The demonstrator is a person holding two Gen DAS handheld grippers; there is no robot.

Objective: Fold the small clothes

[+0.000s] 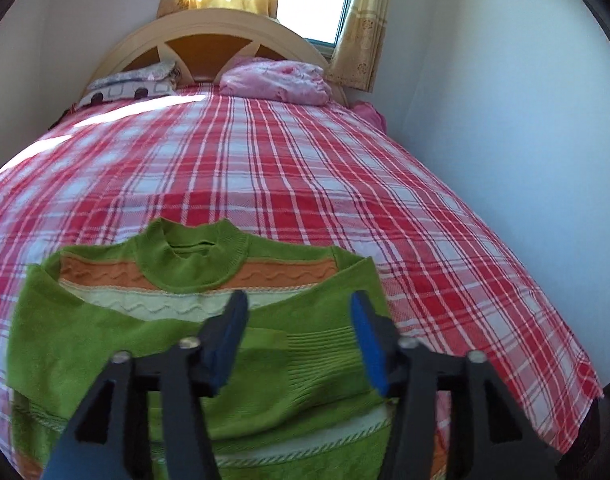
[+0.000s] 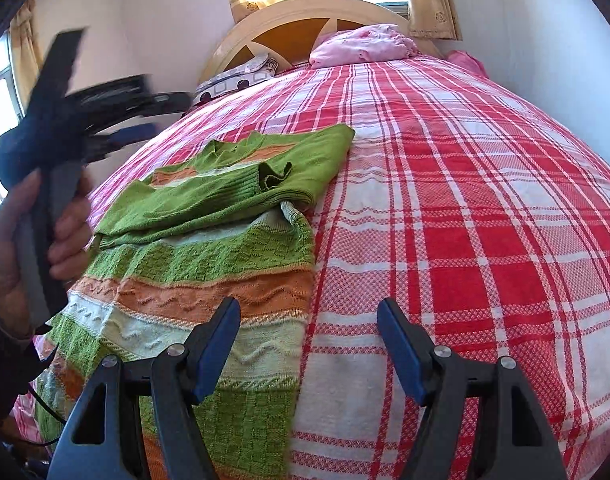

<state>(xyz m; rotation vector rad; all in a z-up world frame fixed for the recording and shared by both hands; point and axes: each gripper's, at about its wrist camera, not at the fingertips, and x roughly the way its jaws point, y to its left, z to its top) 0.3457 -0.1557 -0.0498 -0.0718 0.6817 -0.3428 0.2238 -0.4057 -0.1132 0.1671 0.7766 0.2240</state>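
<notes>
A small green knitted sweater [image 1: 85, 328] with orange and cream stripes lies flat on the bed, collar [image 1: 193, 264] towards the headboard. Its sleeves are folded across the chest, and one ribbed cuff [image 2: 273, 176] lies on top. My left gripper [image 1: 299, 320] hovers over the folded sleeves, open, with nothing between its blue pads. In the right wrist view it appears blurred [image 2: 157, 116] at the left, held by a hand [image 2: 65, 220]. My right gripper [image 2: 308, 312] is open above the sweater's [image 2: 209, 248] lower right edge and holds nothing.
The bed has a red and white plaid sheet [image 1: 305, 168]. A pink bundle [image 1: 277, 80] and a patterned pillow [image 1: 129, 84] lie by the arched wooden headboard [image 1: 209, 36]. A white wall [image 1: 505, 140] runs along the bed's right side. Curtains [image 1: 361, 28] frame a bright window.
</notes>
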